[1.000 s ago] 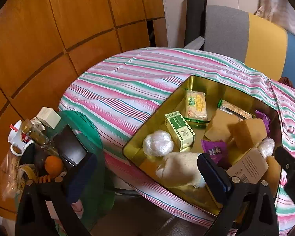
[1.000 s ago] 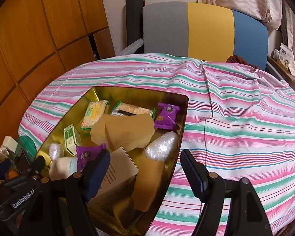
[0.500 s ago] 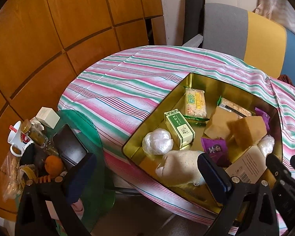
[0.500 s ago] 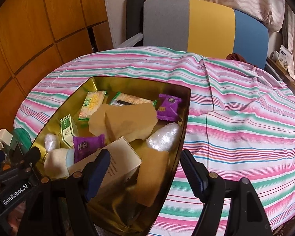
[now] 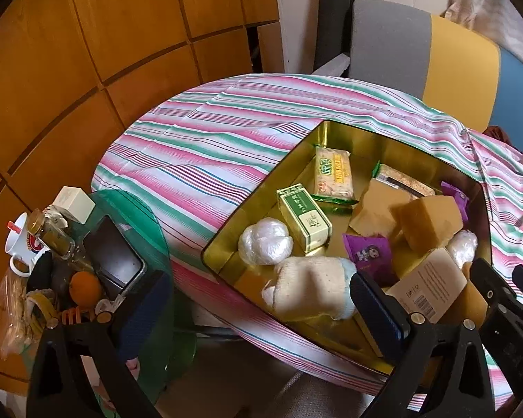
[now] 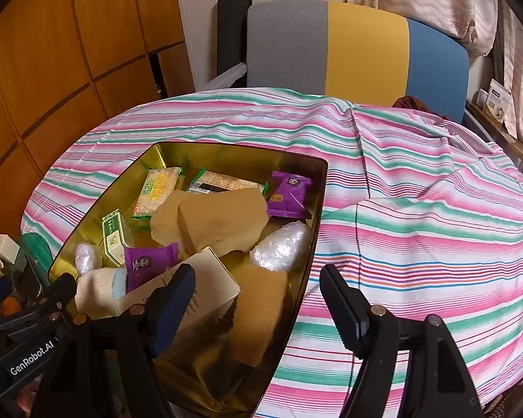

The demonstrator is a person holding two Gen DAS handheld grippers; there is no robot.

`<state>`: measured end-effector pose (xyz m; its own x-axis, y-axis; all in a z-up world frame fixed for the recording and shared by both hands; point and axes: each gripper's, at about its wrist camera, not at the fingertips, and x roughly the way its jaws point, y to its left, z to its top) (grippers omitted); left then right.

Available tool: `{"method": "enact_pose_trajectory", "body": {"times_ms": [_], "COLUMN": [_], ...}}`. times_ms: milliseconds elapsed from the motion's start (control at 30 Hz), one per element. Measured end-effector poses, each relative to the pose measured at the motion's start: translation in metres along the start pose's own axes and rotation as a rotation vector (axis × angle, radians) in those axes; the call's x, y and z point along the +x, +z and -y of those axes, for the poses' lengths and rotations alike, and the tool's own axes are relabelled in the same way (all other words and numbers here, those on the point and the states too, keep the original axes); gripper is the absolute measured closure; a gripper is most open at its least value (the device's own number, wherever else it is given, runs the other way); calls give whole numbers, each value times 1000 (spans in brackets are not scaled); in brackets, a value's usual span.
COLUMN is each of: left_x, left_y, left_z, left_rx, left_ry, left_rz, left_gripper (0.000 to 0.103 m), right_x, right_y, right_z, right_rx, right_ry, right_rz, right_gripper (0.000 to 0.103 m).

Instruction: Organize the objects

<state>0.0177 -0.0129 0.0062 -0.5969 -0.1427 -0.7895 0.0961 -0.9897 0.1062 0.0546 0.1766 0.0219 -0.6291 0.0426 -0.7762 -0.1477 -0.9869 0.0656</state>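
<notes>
So I've got both grippers parked over the near edge of the round table with the pink and green striped cloth (image 6: 418, 216), and neither one has anything in it. My left gripper (image 5: 258, 310) has its fingers spread wide with nothing between the pads; it hangs over the near left corner of the gold tin tray (image 5: 254, 209). The right gripper (image 6: 258, 299) is released too, jaws gaping over the tray's near right rim and the cloth beside it.

All the stuff to sort sits inside that tray. On the left side there's a green and white box (image 5: 305, 219) lying flat, with a plastic-wrapped white ball (image 5: 265, 242) just beside it on the near side and a yellow snack packet (image 5: 333, 174) just beyond it. A knitted cream thing with a pale blue end (image 5: 310, 287) lies at the near edge, right under my left gripper's right finger. In the middle there's a tan sponge-like block (image 6: 223, 221), a purple wrapper (image 6: 150, 261) near it and a second purple wrapper (image 6: 289, 195) toward the far right corner. Another wrapped white lump (image 6: 282, 250) rests against the right wall, and a white carton with printed text (image 6: 205, 289) leans at the near side, partly behind my right gripper's left finger.

Off to the left there's a green glass side table (image 5: 150, 230) cluttered with a mug (image 5: 21, 247) and an orange (image 5: 85, 287).
</notes>
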Motion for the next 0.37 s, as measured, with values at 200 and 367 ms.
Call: {"method": "enact_pose_trajectory", "body": {"times_ms": [200,367], "left_x": [-4,-1], "left_y": [-1,-1], "left_z": [1,1], "left_rx": [9,9], "left_ry": [12,6], "left_rz": [22,10], "left_gripper": [0,0], "right_x": [1,2], "right_y": [-1,-2], "right_z": [3,3], "right_rx": [14,12], "right_ry": [-1,1], "right_rz": [-2,-7], "right_gripper": [28,28]}}
